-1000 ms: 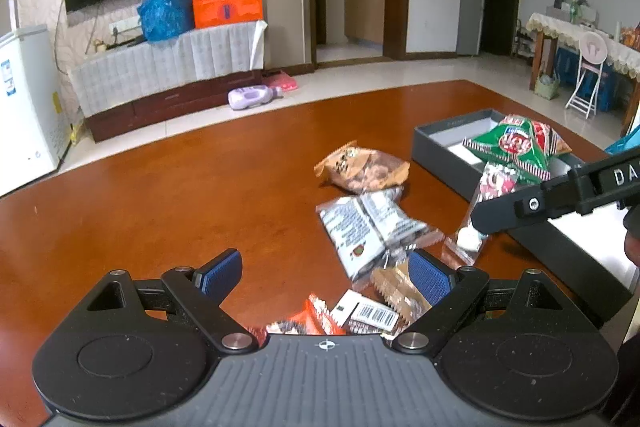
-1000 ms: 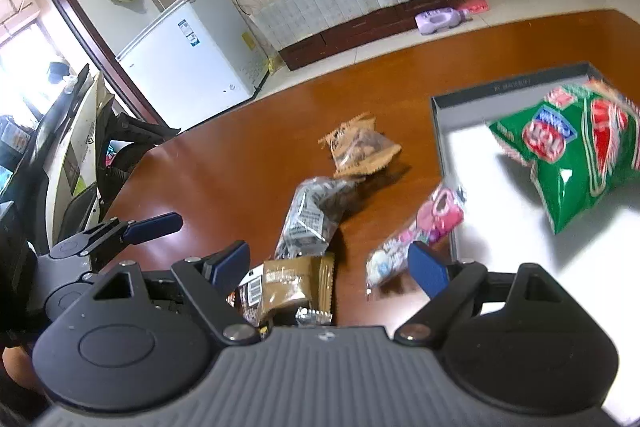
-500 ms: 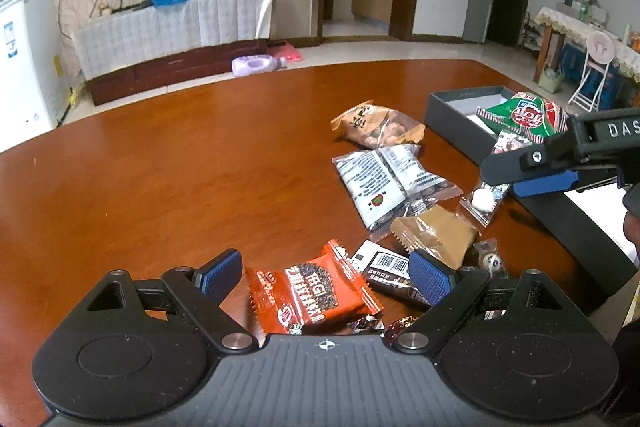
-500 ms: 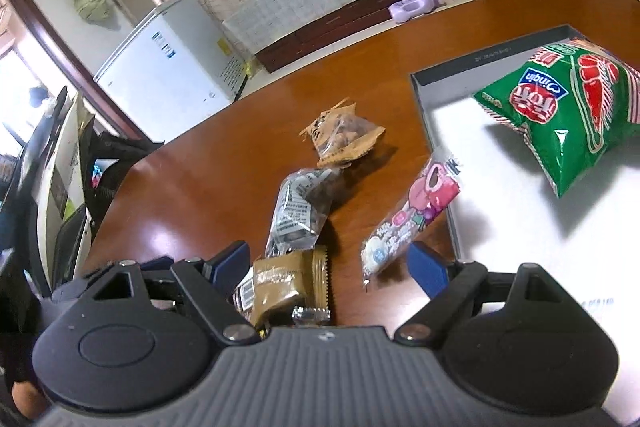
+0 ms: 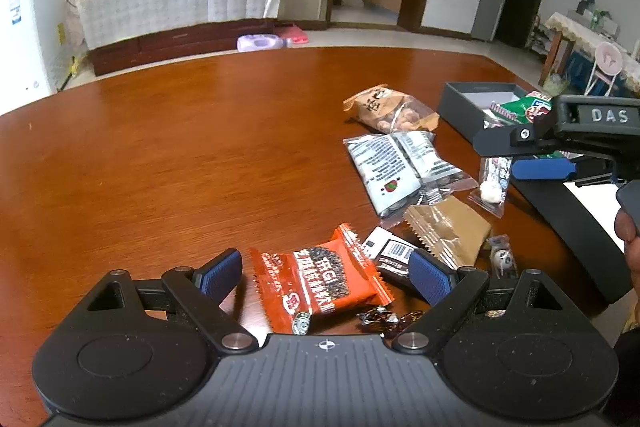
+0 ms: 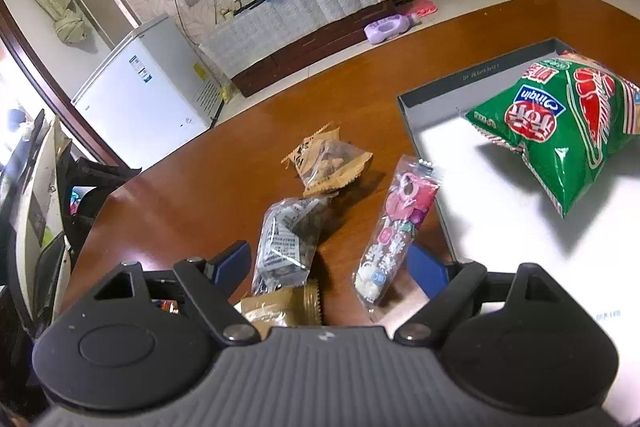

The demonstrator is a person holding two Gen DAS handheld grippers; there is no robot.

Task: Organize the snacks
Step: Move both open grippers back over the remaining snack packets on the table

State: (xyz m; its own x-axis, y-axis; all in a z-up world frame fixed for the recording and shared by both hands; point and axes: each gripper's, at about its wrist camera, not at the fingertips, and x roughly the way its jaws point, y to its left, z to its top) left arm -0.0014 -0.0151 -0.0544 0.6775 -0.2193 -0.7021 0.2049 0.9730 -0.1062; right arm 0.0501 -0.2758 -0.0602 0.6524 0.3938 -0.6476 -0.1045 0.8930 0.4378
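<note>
Left hand-held gripper (image 5: 326, 277) released, straddling flat orange foil snack packet (image 5: 320, 285) on brown wooden worktop (image 5: 160, 155). Right hand-held gripper (image 6: 334, 265) released, jaws just closing around pink-white candy sachet (image 6: 394, 227). At 1 o'clock: green puffed crisp bag (image 6: 568, 131) inside grey cardboard box (image 6: 472, 79).

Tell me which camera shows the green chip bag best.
The right wrist view: the green chip bag lies whole and large inside the grey box. In the left wrist view only a sliver shows, behind the right gripper.
</note>
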